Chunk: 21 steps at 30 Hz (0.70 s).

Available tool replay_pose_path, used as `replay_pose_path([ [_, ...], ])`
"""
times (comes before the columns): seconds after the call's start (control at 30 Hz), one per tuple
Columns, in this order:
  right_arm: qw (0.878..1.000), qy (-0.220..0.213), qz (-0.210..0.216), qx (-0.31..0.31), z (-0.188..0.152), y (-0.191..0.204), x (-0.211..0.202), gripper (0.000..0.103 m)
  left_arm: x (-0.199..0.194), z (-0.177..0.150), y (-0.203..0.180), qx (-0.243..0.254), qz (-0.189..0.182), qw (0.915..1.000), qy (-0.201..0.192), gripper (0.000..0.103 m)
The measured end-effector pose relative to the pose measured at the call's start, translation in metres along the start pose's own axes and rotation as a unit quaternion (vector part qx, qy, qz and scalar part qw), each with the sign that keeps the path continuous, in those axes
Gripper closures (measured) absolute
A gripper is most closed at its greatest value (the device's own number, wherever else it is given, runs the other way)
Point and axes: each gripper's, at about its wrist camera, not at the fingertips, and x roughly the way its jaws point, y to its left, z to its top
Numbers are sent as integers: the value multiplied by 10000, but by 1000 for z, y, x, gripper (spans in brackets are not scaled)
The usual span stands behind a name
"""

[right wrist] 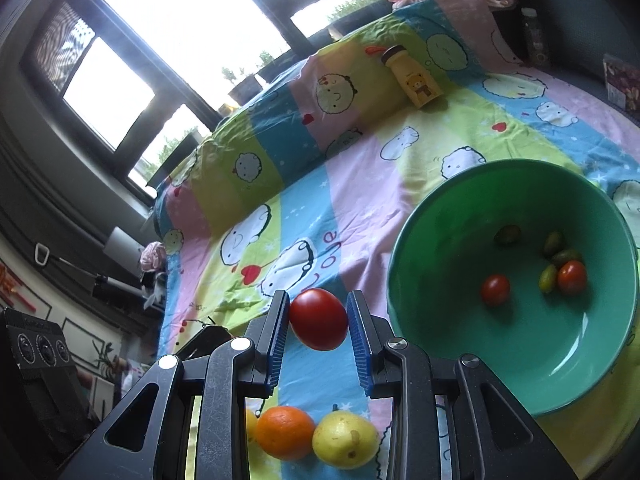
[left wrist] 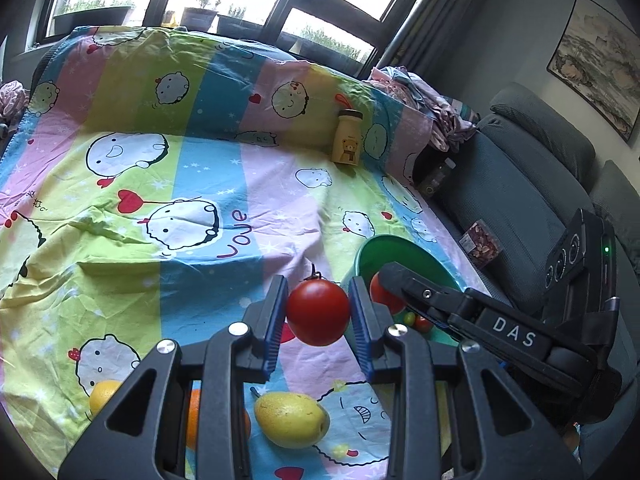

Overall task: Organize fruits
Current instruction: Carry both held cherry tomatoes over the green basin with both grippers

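Observation:
My left gripper (left wrist: 318, 312) is shut on a red tomato (left wrist: 318, 312) with a stem, held above the cloth. My right gripper (right wrist: 319, 320) is shut on another red tomato (right wrist: 319, 319); in the left wrist view that tomato (left wrist: 384, 294) is over the rim of the green bowl (left wrist: 400, 252). The green bowl (right wrist: 520, 360) holds two small red tomatoes (right wrist: 495, 289) and several small green fruits (right wrist: 548, 278). A yellow pear (left wrist: 292, 420), an orange (right wrist: 285, 432) and a yellow fruit (left wrist: 104, 394) lie on the cloth below the grippers.
A colourful cartoon sheet (left wrist: 140, 200) covers the surface. A yellow bear bottle (left wrist: 347, 136) stands at the back. A grey sofa (left wrist: 520, 184) with a snack packet (left wrist: 482, 242) and a dark jar (left wrist: 438, 176) is on the right. Windows are behind.

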Motion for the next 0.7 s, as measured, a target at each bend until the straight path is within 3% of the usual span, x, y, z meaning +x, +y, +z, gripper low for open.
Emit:
replay_pose_path([
  [0.7,9963,-422,-515,536,13,-43,-34,71,35,-2,-42,428,-401,9980,235,72],
])
